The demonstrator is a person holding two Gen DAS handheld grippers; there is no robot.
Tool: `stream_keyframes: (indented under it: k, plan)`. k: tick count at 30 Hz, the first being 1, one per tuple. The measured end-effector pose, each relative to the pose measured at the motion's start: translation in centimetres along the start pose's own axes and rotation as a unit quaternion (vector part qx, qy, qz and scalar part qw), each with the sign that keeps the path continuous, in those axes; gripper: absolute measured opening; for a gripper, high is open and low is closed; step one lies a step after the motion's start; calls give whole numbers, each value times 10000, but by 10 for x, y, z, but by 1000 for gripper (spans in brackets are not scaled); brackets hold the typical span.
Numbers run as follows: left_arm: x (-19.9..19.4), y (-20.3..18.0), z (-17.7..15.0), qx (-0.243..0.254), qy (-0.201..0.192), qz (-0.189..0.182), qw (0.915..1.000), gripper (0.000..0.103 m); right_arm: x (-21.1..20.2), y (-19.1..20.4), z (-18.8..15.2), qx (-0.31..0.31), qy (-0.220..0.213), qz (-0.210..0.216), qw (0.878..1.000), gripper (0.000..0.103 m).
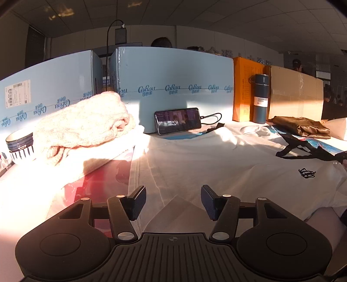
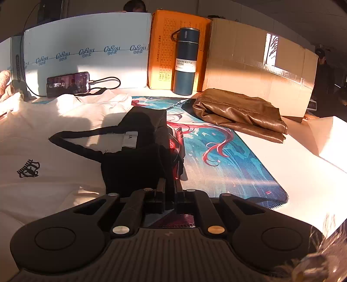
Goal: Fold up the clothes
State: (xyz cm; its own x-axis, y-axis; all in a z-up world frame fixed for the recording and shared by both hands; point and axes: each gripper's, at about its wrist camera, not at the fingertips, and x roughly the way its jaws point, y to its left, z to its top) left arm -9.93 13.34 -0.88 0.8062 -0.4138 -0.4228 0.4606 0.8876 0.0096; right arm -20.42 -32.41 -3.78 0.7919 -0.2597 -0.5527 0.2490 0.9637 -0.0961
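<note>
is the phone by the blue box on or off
On: the phone leans against the blue box, its screen showing a picture, cable plugged in.

This looks like an office turned into a makeshift work spot. There is a panelled drop ceiling (image 1: pixel 238 13) overhead, and people sit in the dim background (image 1: pixel 297 65), probably at desks. The table (image 2: pixel 303 184) is walled in by stacked shipping boxes (image 1: pixel 177 76), with a charging phone (image 1: pixel 177 120), a flask (image 2: pixel 186 63) and a printed desk mat (image 2: pixel 227 156) on it.
</note>
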Motion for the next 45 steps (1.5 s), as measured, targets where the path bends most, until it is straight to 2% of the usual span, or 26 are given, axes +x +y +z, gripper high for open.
stream_keyframes:
  k: [5, 8, 9, 10, 11, 12, 14, 15, 17, 18, 21, 24, 26, 28, 31, 33, 37, 40, 43, 44, 45]
  plan:
    - [-7, 6, -17, -198, 406, -328, 9984, 57, 5, -1, 3, -185, 29, -221, 9996, 7]
    - [-9, 12, -21, -590, 327, -486, 9965, 57, 9, 0, 5, -289, 9, -373, 9989, 7]
    - [-9, 12, -20, -605, 323, -534, 9962, 57, 10, -1, 6, -312, 3, -489, 9983, 7]
    - [-11, 12, -20, -574, 298, -559, 9963, 57, 12, -2, 6, -352, -2, -666, 9972, 0]
    - [-13, 13, -21, -573, 247, -622, 9961, 58, 14, -4, 7, -392, -7, -842, 9957, 1]
    - [-15, 13, -21, -579, 196, -690, 9957, 64, 14, -9, 8, -289, -16, -847, 9960, 1]
    - [-18, 17, -22, -666, 129, -822, 9943, 72, 11, -25, 10, 165, -39, -560, 9983, 2]
    - [-17, 16, -22, -632, 160, -778, 9948, 73, 9, -28, 13, 275, -118, -486, 9984, 3]
    - [-13, 15, -21, -563, 220, -695, 9957, 72, 2, -28, 23, 292, -393, -460, 9977, 15]
    - [-10, 13, -21, -522, 241, -692, 9959, 72, 0, -24, 31, 252, -514, -369, 9977, 26]
    - [-6, 6, -20, -411, 239, -559, 9973, 72, 3, 5, 63, -37, -811, 242, 9964, 32]
    - [-2, -1, -19, -315, 247, -425, 9983, 72, 15, 57, 99, -435, -965, 1147, 9877, 48]
    - [-2, -2, -16, -241, 234, -441, 9985, 73, 26, 96, 120, -685, -934, 1761, 9775, 50]
    - [-1, 5, -2, -254, 47, -511, 9984, 73, 36, 132, 136, -906, -907, 2279, 9652, 55]
    - [9, 20, 24, -391, -247, -694, 9965, 73, 48, 169, 140, -1083, -864, 2671, 9537, 59]
    - [33, 32, 44, -384, -201, -783, 9960, 73, 57, 185, 133, -1055, -742, 2858, 9496, 61]
    - [102, 46, 73, -274, 213, -708, 9969, 71, 73, 186, 117, -934, -556, 2718, 9562, 61]
    - [151, 50, 87, -139, 510, -502, 9973, 70, 78, 164, 116, -704, -518, 2522, 9637, 62]
    - [173, 50, 90, -84, 677, -340, 9971, 56, 81, 135, 119, -513, -571, 2137, 9739, 64]
    - [178, 49, 90, -72, 720, -292, 9969, 46, 83, 122, 120, -452, -592, 1968, 9776, 64]
    - [183, 49, 90, -60, 764, -243, 9968, 42, 85, 111, 121, -395, -625, 1798, 9809, 64]
